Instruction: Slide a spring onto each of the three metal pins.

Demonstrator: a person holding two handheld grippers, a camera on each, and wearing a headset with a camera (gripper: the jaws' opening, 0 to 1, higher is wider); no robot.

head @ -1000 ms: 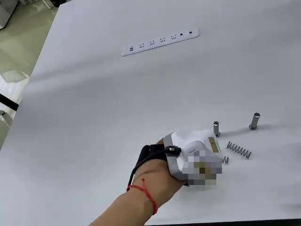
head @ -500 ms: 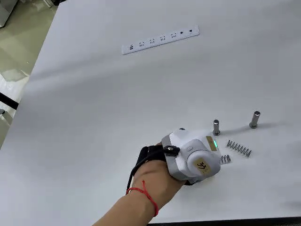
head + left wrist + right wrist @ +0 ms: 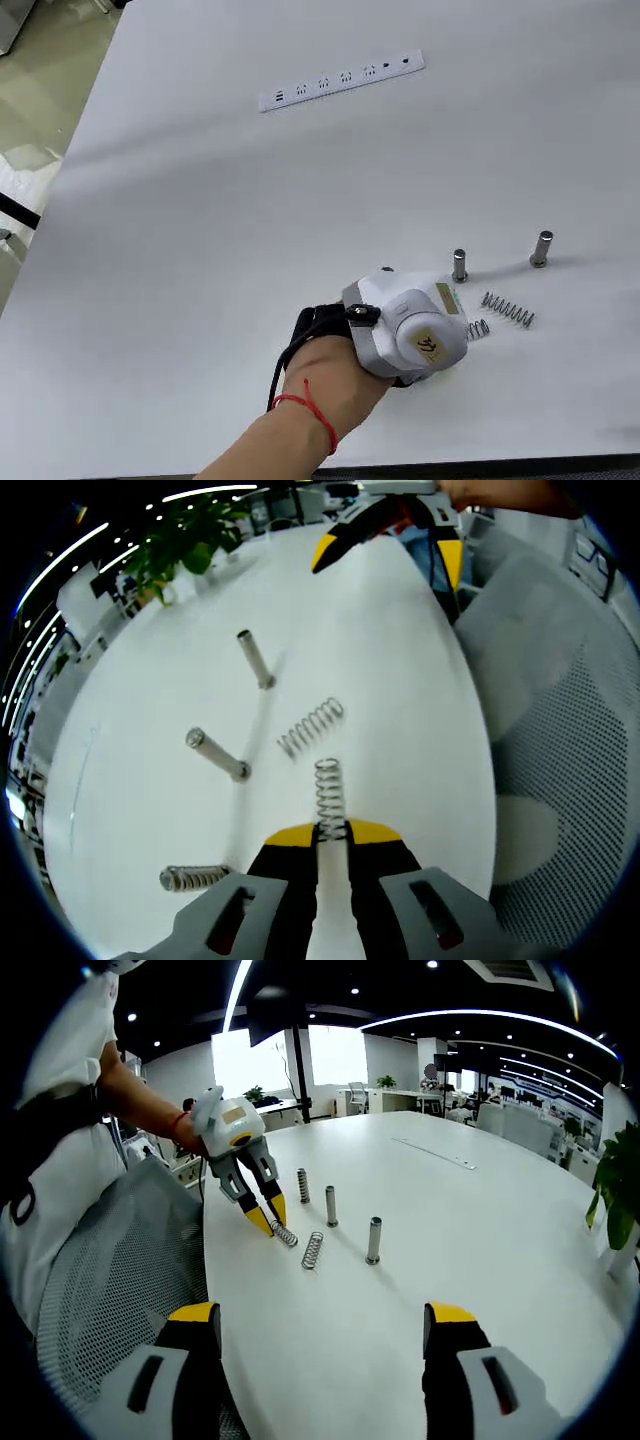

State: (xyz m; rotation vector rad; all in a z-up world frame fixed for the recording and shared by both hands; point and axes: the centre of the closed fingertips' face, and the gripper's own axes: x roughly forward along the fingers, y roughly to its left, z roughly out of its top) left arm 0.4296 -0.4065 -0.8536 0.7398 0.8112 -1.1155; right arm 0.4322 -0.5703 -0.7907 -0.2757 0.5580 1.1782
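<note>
My left gripper (image 3: 455, 345) is low over the white table (image 3: 250, 250), shut on one end of a short spring (image 3: 479, 328) (image 3: 329, 785) that sticks out ahead of the jaws. A second spring (image 3: 507, 310) (image 3: 309, 727) lies loose just beyond it. Two bare metal pins (image 3: 459, 265) (image 3: 541, 248) stand upright behind the springs. A third pin (image 3: 193, 877) (image 3: 303, 1185) has a spring round it. My right gripper (image 3: 322, 1315) (image 3: 390, 555) hovers open off to the side with nothing between its fingers, pointing at the pins.
A white power strip (image 3: 340, 82) lies far back on the table. The table's front edge (image 3: 480, 462) runs close under the left hand. A grey mesh chair (image 3: 560, 730) stands beside the table, and a potted plant (image 3: 185, 550) sits at the far end.
The left gripper has rolled a little in the hand and shifted slightly with the short spring still in it. Pins and the loose spring have stayed put.
</note>
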